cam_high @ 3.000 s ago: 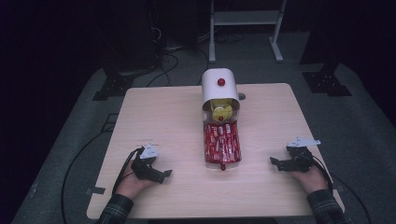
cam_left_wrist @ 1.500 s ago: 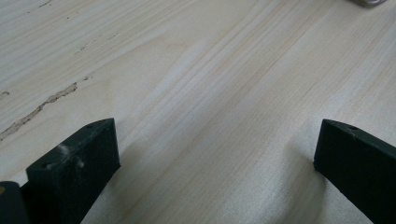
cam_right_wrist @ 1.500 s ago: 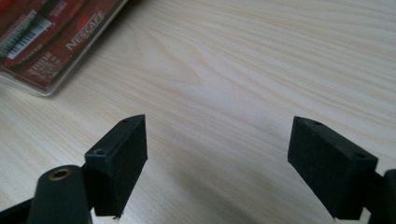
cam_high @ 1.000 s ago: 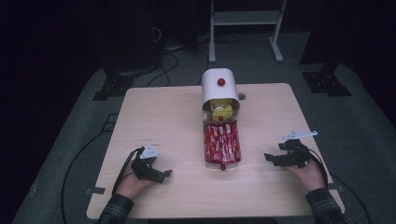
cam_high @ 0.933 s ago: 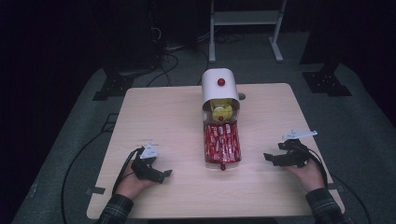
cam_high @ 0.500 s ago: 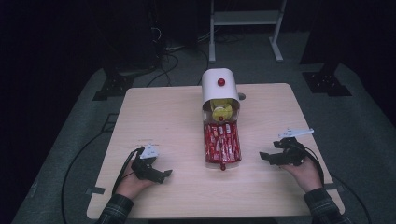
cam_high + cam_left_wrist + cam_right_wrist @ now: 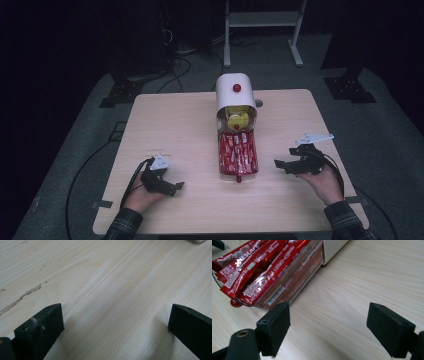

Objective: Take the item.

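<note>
A white dispenser [image 7: 235, 93] with a red knob stands at the table's far middle, yellow items showing in its opening. Its clear drawer [image 7: 237, 154] is pulled out toward me and holds several red Nescafe stick packets [image 7: 259, 267]. My right gripper [image 7: 281, 165] hovers open just right of the drawer, its jaws pointing toward the drawer's front corner with nothing between them. My left gripper [image 7: 176, 188] rests open near the front left of the wooden table [image 7: 175, 130], jaws wide over bare wood [image 7: 117, 315].
A small red knob [image 7: 235, 302] sticks out at the drawer's front end. A white metal stand [image 7: 260, 20] and cables lie on the dark floor beyond the table. Bare wood lies on both sides of the drawer.
My right gripper has moved left toward the drawer and lifted a little. The left gripper has stayed still.
</note>
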A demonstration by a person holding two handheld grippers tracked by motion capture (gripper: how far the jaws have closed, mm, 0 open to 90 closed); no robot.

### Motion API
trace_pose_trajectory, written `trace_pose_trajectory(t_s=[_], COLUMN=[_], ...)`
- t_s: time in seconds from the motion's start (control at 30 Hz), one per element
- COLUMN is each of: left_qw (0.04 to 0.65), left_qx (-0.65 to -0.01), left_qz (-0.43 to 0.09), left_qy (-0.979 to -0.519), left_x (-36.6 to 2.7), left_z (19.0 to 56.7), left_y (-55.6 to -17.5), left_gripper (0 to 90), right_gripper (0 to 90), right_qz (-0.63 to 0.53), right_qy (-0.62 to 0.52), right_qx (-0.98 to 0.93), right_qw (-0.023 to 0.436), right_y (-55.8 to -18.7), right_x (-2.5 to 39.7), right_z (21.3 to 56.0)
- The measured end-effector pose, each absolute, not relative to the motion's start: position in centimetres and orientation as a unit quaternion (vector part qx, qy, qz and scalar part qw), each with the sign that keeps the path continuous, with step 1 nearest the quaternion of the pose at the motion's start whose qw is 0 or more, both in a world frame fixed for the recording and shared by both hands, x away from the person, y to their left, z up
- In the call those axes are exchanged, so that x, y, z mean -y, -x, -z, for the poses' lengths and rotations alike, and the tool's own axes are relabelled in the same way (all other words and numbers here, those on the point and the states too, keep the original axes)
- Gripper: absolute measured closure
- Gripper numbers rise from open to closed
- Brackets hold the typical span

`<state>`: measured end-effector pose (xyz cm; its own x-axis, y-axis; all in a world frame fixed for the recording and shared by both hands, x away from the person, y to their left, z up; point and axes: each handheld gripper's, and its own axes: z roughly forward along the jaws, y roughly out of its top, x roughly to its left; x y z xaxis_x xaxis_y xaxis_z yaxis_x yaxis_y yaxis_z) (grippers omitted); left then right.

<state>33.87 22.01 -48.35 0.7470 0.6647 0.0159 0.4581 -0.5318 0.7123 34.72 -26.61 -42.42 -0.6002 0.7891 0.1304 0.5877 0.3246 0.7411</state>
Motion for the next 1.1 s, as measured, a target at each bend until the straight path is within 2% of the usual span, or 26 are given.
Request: trace_pose_trajectory(t_s=[1.1], left_qw=[0.358], left_qx=[-0.325], left_qz=[-0.144], left_qy=[-0.863], left_x=[-22.0], left_z=[48.4], left_y=[-33.9], left_gripper=[0.0], right_gripper=[18.2], right_qz=[-0.414], right_qy=[-0.399], right_qx=[-0.811], right_qw=[0.111], right_y=[-35.7], right_x=[23.3], right_z=[41.0])
